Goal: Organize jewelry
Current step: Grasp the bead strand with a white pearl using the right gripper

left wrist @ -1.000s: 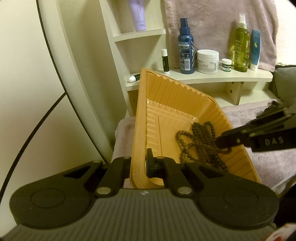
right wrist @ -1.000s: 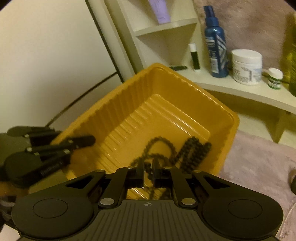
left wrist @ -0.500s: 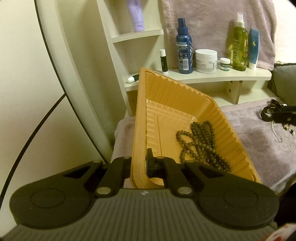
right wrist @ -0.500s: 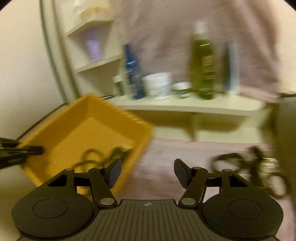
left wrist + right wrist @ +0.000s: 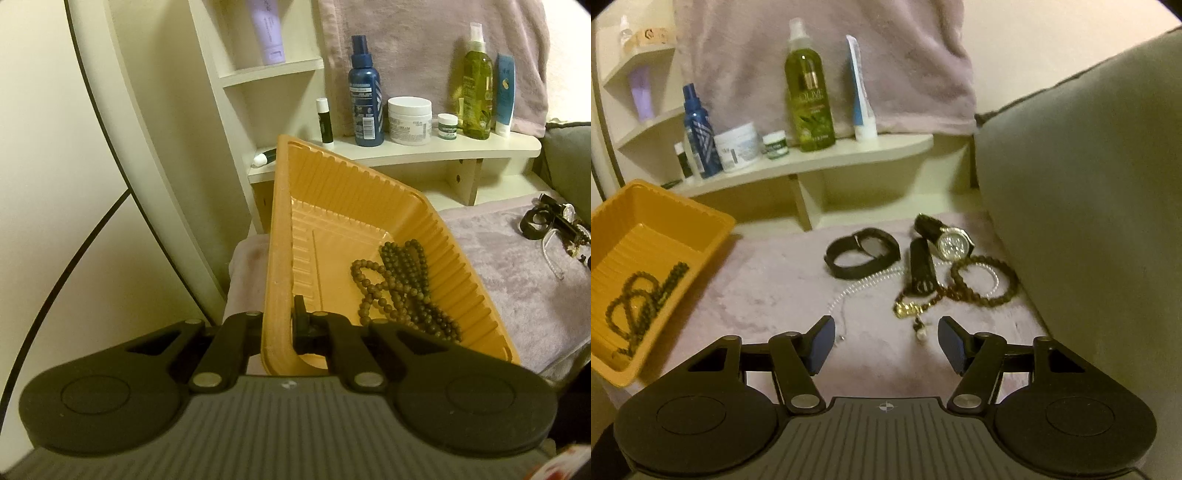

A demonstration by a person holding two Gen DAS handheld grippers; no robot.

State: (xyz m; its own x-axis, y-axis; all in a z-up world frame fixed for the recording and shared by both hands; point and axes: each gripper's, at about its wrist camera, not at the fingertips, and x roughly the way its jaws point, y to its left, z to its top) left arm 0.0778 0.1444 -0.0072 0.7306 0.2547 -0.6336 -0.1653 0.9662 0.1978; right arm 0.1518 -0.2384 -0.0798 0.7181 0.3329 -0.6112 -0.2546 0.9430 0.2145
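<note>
Ahead, jewelry (image 5: 923, 266) apparently beyond open right claw (image 5: 886, 341).

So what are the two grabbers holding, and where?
The left gripper pinches the ribbed orange plastic tray by its near rim. The right gripper is open and holds nothing.

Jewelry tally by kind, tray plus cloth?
Dark bead pieces: 2, the necklace in the tray and a bracelet on the cloth
Watch: 1
Black band: 1
Clear bead strand: 1
Gold pendant: 1
Total: 6
</note>
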